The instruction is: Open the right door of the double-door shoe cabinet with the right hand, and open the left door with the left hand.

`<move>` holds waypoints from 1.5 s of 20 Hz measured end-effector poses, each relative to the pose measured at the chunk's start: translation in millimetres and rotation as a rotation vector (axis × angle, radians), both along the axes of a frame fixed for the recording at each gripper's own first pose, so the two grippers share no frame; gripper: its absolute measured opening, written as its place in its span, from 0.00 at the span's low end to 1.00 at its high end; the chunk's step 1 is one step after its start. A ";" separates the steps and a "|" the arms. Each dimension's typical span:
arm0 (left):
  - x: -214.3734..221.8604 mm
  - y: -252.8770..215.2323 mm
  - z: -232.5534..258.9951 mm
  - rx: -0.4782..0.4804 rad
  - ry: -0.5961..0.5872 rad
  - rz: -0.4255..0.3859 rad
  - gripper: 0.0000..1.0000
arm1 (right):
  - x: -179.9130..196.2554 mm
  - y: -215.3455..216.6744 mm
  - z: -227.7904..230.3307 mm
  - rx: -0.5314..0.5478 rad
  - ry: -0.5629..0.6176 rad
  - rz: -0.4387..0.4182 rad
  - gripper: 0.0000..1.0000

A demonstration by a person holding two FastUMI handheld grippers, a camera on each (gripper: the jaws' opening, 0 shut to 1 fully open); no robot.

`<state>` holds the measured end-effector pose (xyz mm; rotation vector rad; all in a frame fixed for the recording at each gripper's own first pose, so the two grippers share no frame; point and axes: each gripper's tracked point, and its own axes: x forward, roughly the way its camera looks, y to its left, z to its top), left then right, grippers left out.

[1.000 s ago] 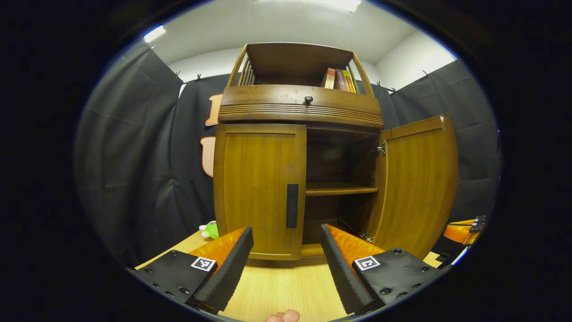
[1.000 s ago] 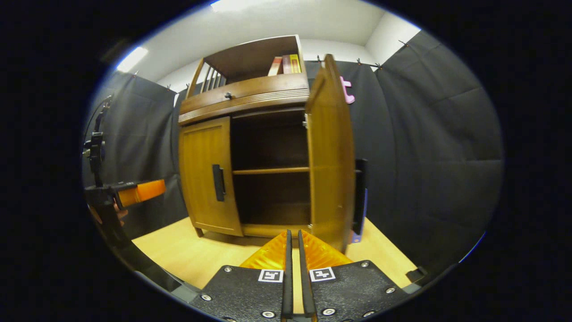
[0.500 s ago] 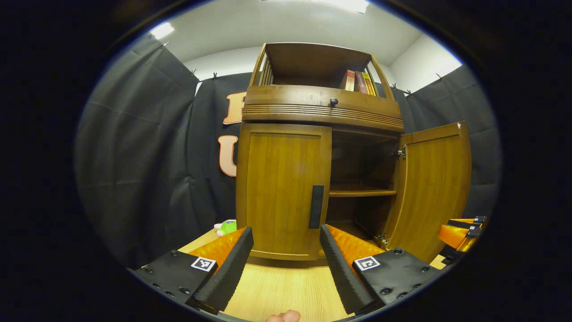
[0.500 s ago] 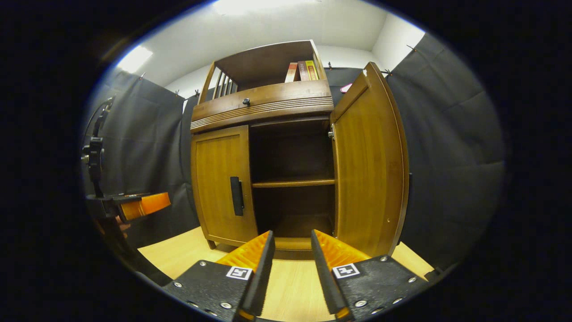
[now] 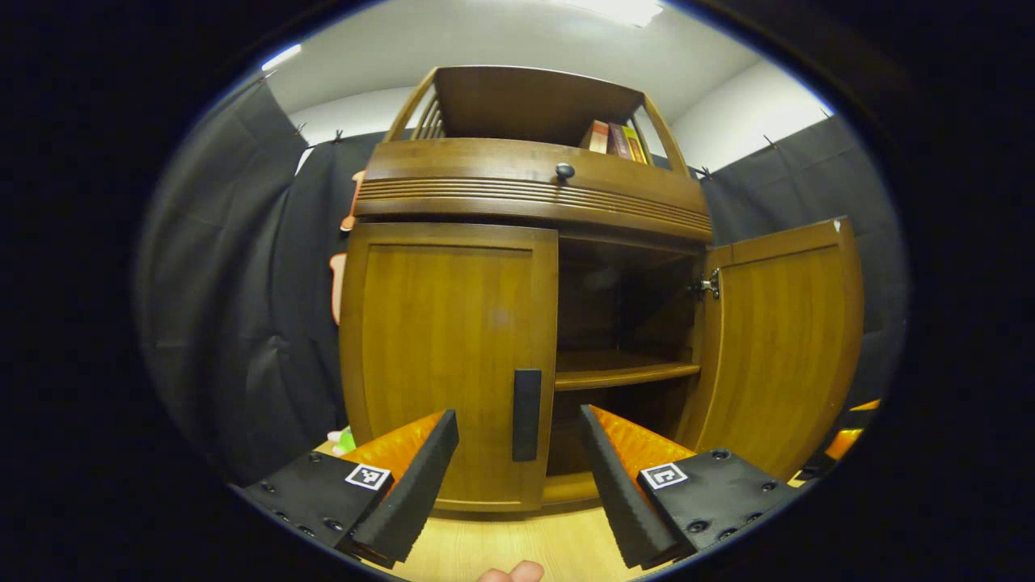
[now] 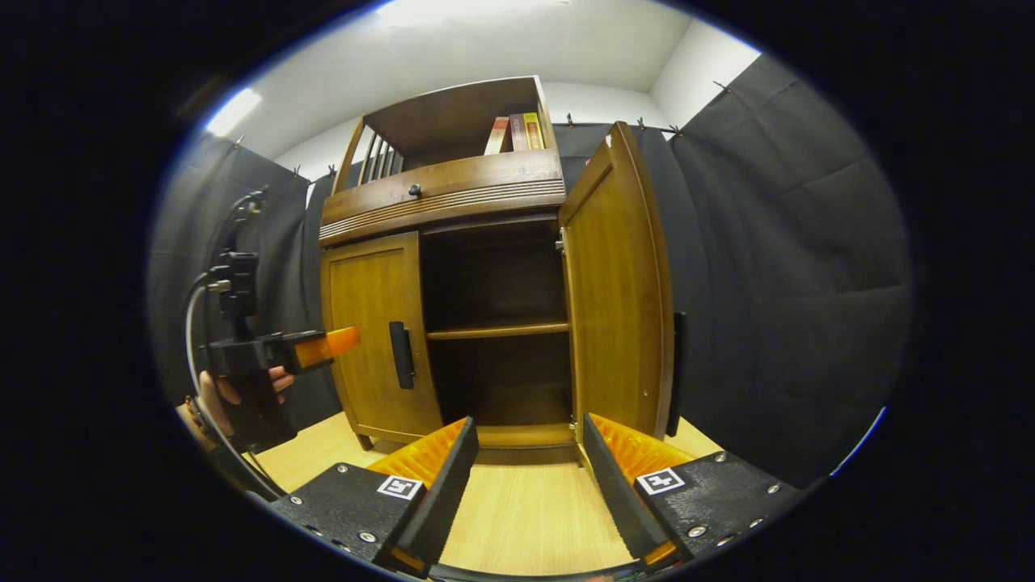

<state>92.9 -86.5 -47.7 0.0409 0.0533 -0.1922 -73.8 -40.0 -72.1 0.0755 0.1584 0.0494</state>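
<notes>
The brown wooden shoe cabinet (image 5: 530,190) stands close ahead in the left gripper view. Its left door (image 5: 441,356) is closed, with a black upright handle (image 5: 527,414) near its inner edge. My left gripper (image 5: 517,481) is open, low in front of that door, and the handle appears between its fingers, a little farther off. The right door (image 5: 780,347) is swung wide open. In the right gripper view, my right gripper (image 6: 525,489) is open and holds nothing, just short of the open right door (image 6: 618,291). A hand holds the left gripper (image 6: 319,349) near the left door (image 6: 376,331).
Inside the open half, a wooden shelf (image 6: 495,330) looks bare. A drawer with a black knob (image 5: 564,170) runs above the doors, and books (image 5: 614,139) stand on the top shelf. A green toy (image 5: 344,441) lies left of the cabinet on the light wooden floor (image 6: 525,517).
My left gripper has moved closer to the left door, with the handle now between its fingers in view. The right gripper opened from nearly shut to wide. The right door stays open.
</notes>
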 end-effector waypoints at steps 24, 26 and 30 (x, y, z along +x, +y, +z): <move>118.9 -15.9 -83.2 -0.016 0.091 0.024 0.83 | 2.2 -41.8 -4.8 -0.049 0.029 -0.097 0.81; 117.9 -20.1 -84.1 0.018 0.099 0.012 0.55 | 0.4 -42.8 -5.4 -0.053 0.030 -0.098 0.81; 117.3 -21.5 -85.6 -0.004 0.130 0.032 0.35 | -9.0 -47.7 -5.2 -0.062 0.036 -0.112 0.81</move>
